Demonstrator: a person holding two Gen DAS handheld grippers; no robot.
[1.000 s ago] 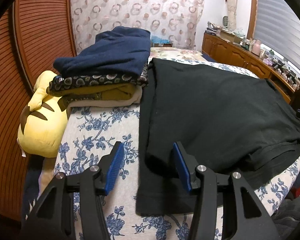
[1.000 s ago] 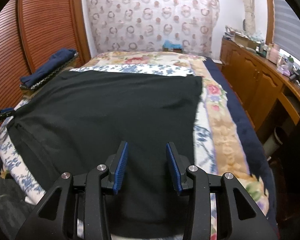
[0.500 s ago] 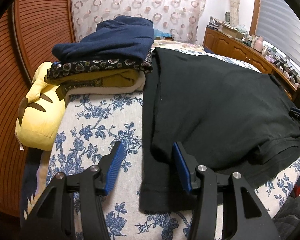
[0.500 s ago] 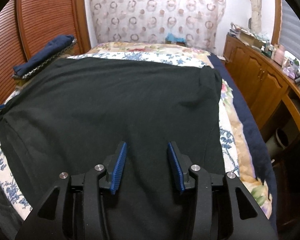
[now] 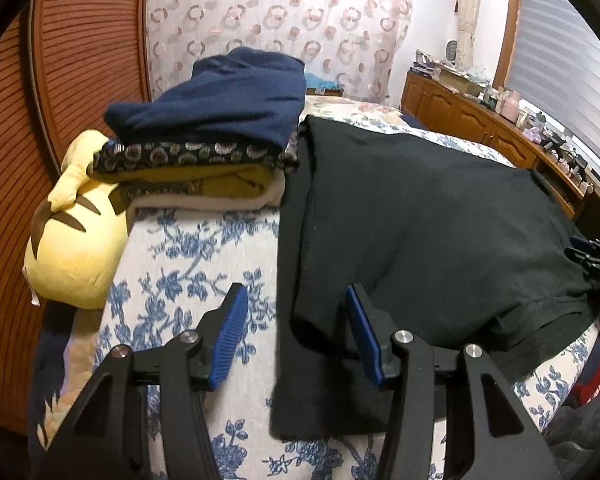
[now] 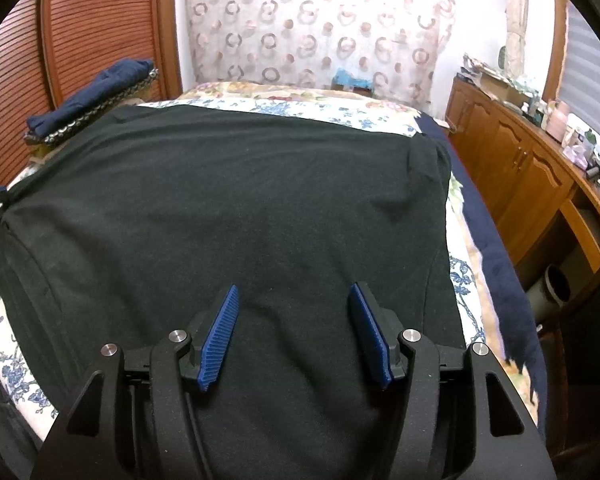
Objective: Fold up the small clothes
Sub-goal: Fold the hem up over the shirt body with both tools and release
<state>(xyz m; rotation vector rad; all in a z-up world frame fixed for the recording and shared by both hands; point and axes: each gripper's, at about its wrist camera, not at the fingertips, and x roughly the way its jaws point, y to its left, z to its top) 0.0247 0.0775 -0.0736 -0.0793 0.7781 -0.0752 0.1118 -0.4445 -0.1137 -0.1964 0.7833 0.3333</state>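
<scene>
The right gripper (image 6: 294, 330), angled downward, has just been opening its blue-padded jaws above the black knit garment (image 6: 236, 216), which lies flat across the floral-print bed (image 5: 188, 256), long axis left to right. The left gripper (image 5: 296, 332) hovers open over its left sleeve edge, short of the stack of folded clothes (image 5: 212, 128).

Yellow plush toy (image 5: 72, 248) beside floral bedspread (image 5: 188, 256), ring-patterned curtain (image 6: 320, 28), wooden cabinets (image 6: 516, 168), slatted wooden door (image 5: 84, 52)

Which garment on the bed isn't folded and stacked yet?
The black garment, spread flat across the bedspread. The navy one tops the folded pile beside it, at the bed's left edge.
</scene>
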